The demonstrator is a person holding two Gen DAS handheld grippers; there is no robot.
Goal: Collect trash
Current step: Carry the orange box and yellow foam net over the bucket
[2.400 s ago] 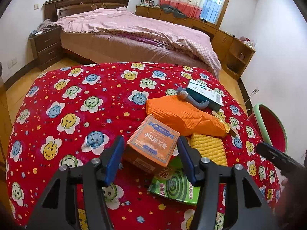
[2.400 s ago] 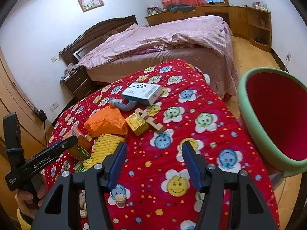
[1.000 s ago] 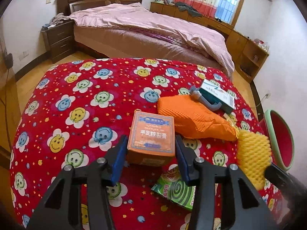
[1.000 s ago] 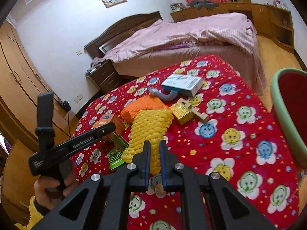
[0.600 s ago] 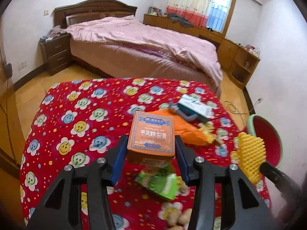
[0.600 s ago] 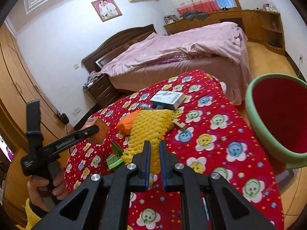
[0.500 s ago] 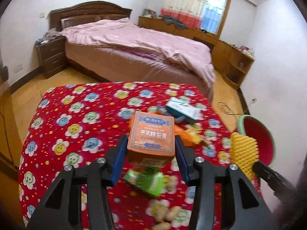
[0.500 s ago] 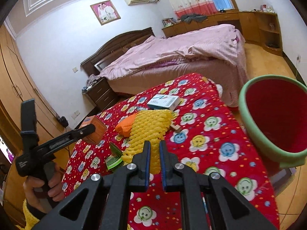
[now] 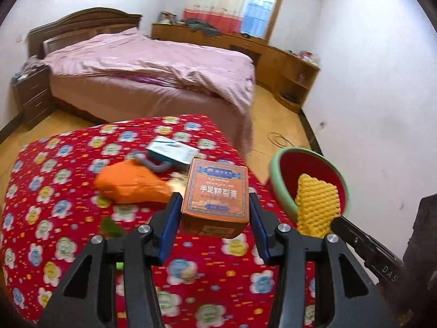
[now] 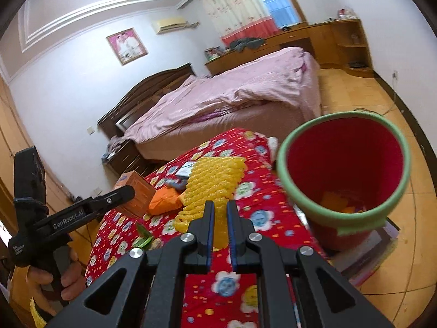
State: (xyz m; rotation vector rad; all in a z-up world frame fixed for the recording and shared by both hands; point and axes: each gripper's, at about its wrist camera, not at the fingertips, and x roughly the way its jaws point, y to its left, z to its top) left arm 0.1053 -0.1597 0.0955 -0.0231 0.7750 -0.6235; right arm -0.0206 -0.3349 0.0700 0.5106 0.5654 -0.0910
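Observation:
My left gripper [image 9: 215, 213] is shut on an orange cardboard box [image 9: 217, 194] and holds it above the red smiley-flower tablecloth [image 9: 54, 205]. The box also shows in the right wrist view [image 10: 135, 192]. My right gripper [image 10: 218, 218] is shut on a yellow foam net [image 10: 211, 188], held up left of the red bin with a green rim [image 10: 344, 169]. In the left wrist view the net [image 9: 318, 205] hangs in front of the bin [image 9: 278, 188]. The bin holds some scraps at its bottom.
On the cloth lie an orange bag [image 9: 128, 183], a white-teal box [image 9: 172, 150], a grey curved piece [image 9: 153, 165] and a green packet [image 10: 143, 236]. A pink-covered bed [image 9: 153, 68] stands behind, wooden cabinets [image 9: 286, 65] along the far wall.
Both grippers have lifted and swung right toward the bin, each carrying its item. The bin now looms larger in both views.

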